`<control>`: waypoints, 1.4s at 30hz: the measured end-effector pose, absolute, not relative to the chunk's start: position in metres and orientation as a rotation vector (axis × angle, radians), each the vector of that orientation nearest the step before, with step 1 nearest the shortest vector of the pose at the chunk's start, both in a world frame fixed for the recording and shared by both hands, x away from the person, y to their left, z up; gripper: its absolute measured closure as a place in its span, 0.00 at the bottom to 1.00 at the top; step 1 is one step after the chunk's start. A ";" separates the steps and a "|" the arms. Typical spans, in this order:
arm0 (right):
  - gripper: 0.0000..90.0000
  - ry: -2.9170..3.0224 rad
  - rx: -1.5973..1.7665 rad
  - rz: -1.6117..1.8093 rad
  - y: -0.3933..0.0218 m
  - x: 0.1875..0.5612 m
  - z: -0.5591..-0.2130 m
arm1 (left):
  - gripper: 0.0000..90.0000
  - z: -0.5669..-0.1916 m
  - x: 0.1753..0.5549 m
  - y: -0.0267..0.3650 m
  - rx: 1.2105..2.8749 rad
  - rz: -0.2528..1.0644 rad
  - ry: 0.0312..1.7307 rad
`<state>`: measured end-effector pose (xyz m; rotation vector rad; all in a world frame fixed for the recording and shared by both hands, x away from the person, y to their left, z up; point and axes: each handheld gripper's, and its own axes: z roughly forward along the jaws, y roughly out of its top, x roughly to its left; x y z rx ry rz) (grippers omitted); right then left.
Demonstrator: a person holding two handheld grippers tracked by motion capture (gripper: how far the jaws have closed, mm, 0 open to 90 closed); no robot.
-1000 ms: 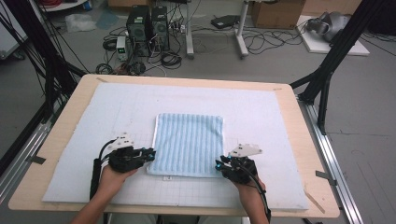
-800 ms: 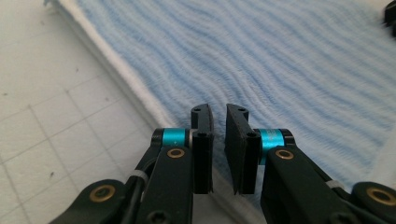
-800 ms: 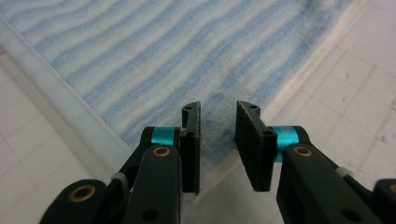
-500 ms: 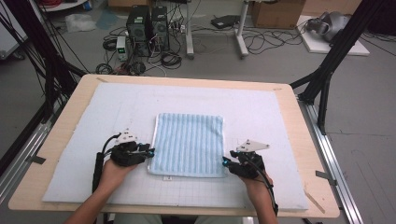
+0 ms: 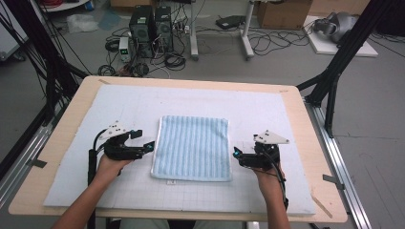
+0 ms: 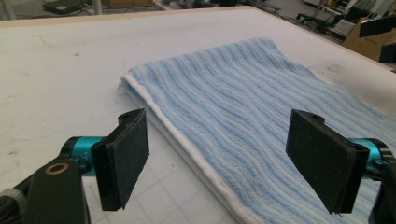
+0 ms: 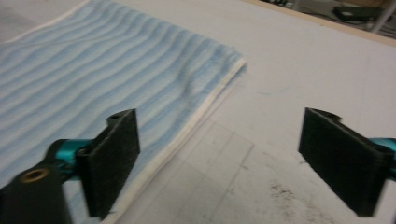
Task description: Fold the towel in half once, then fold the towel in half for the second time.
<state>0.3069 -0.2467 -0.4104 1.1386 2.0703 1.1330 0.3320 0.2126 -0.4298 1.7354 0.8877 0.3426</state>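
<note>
Left gripper (image 5: 149,145): my jaws stand wide with nothing between the pads; they have just been opening. The folded towel (image 5: 192,147) lies just ahead of the tips, its left edge passing between and under the jaws in the left gripper view.
Right gripper (image 5: 236,152): also spread wide and empty, jaws just opened. The towel's right edge sits just in front of my near pad (image 7: 114,161), and the far pad hangs over bare mat (image 5: 267,114).
Towel position: flat between my two grippers, squared to the mat, apart from both sets of pads as far as I can tell.
Step in hand: I judge this a release after a fold, with both hands backing off sideways.
Doing it well: I would lift the pads clear before pulling away, so the felt faces do not drag the top layer and spoil the fold. For another fold, I would come in low at the two near corners and pinch all layers together.
Towel material: soft terry, pale blue ribbed stripes, white hemmed border (image 6: 180,135); stacked layers show at the edge.
Pads: flat black rectangles with a fuzzy face, on teal mounts.
Mat: white, matte, faintly gridded, a little smudged, on a pale wooden table (image 5: 71,102).
</note>
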 end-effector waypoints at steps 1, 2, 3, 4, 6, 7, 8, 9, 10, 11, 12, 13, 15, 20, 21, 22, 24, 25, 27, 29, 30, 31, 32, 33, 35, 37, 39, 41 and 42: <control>0.12 2.063 1.145 1.134 -0.247 0.307 -0.410 | 0.23 -0.430 0.332 0.213 1.730 0.344 0.893; 0.12 2.066 1.145 1.139 -0.248 0.307 -0.410 | 0.23 -0.429 0.332 0.214 1.717 0.340 0.900; 0.12 2.065 1.141 1.141 -0.248 0.307 -0.410 | 0.23 -0.428 0.332 0.215 1.714 0.340 0.896; 0.12 2.064 1.141 1.147 -0.249 0.306 -0.409 | 0.23 -0.428 0.332 0.215 1.715 0.339 0.889; 0.12 2.063 1.138 1.151 -0.249 0.306 -0.410 | 0.23 -0.426 0.331 0.213 1.717 0.337 0.881; 0.12 2.068 1.133 1.150 -0.249 0.305 -0.410 | 0.23 -0.426 0.332 0.212 1.715 0.330 0.877; 0.12 2.074 1.131 1.149 -0.249 0.305 -0.411 | 0.23 -0.426 0.332 0.212 1.717 0.330 0.875; 0.12 2.075 1.136 1.149 -0.248 0.304 -0.411 | 0.23 -0.426 0.332 0.211 1.714 0.329 0.878; 0.12 2.078 1.138 1.147 -0.248 0.304 -0.412 | 0.23 -0.426 0.333 0.211 1.715 0.329 0.880; 0.12 2.080 1.137 1.148 -0.249 0.304 -0.412 | 0.23 -0.426 0.334 0.211 1.717 0.330 0.881; 0.12 2.079 1.135 1.148 -0.249 0.304 -0.412 | 0.23 -0.425 0.334 0.212 1.715 0.331 0.886; 0.12 2.076 1.133 1.150 -0.249 0.304 -0.412 | 0.23 -0.425 0.335 0.212 1.708 0.328 0.891; 0.12 2.074 1.136 1.154 -0.249 0.304 -0.412 | 0.23 -0.426 0.336 0.214 1.708 0.330 0.903; 0.12 2.095 1.133 1.148 -0.248 0.307 -0.414 | 0.23 -0.427 0.341 0.214 1.715 0.308 0.914; 0.12 2.098 1.133 1.149 -0.247 0.307 -0.414 | 0.23 -0.427 0.342 0.213 1.729 0.306 0.918; 0.12 2.101 1.135 1.147 -0.247 0.307 -0.414 | 0.23 -0.426 0.343 0.213 1.729 0.307 0.923; 0.12 2.100 1.136 1.150 -0.248 0.307 -0.414 | 0.23 -0.423 0.344 0.213 1.725 0.311 0.925; 0.12 2.101 1.128 1.154 -0.248 0.307 -0.414 | 0.24 -0.422 0.345 0.213 1.726 0.308 0.918; 0.12 2.102 1.131 1.156 -0.248 0.307 -0.413 | 0.24 -0.419 0.348 0.212 1.724 0.307 0.918; 0.12 2.105 1.129 1.159 -0.248 0.307 -0.413 | 0.24 -0.415 0.350 0.211 1.713 0.307 0.918; 0.12 2.106 1.128 1.163 -0.248 0.307 -0.413 | 0.24 -0.414 0.352 0.211 1.715 0.313 0.917; 0.12 2.105 1.127 1.166 -0.249 0.307 -0.413 | 0.24 -0.412 0.355 0.210 1.717 0.325 0.923; 0.12 2.107 1.125 1.168 -0.249 0.307 -0.413 | 0.24 -0.411 0.360 0.208 1.732 0.337 0.930; 0.12 2.108 1.129 1.174 -0.248 0.307 -0.413 | 0.24 -0.410 0.363 0.207 1.742 0.340 0.931; 0.12 2.117 1.124 1.173 -0.247 0.307 -0.413 | 0.25 -0.410 0.372 0.205 1.760 0.340 0.946; 0.12 2.128 1.119 1.165 -0.245 0.308 -0.414 | 0.27 -0.409 0.382 0.201 1.781 0.354 0.967; 0.12 2.136 1.115 1.163 -0.244 0.309 -0.415 | 0.29 -0.410 0.392 0.197 1.799 0.342 0.975; 0.12 2.142 1.113 1.165 -0.243 0.309 -0.416 | 0.32 -0.410 0.403 0.192 1.818 0.327 0.988; 0.12 2.144 1.111 1.166 -0.242 0.309 -0.416 | 0.33 -0.411 0.408 0.189 1.829 0.328 0.987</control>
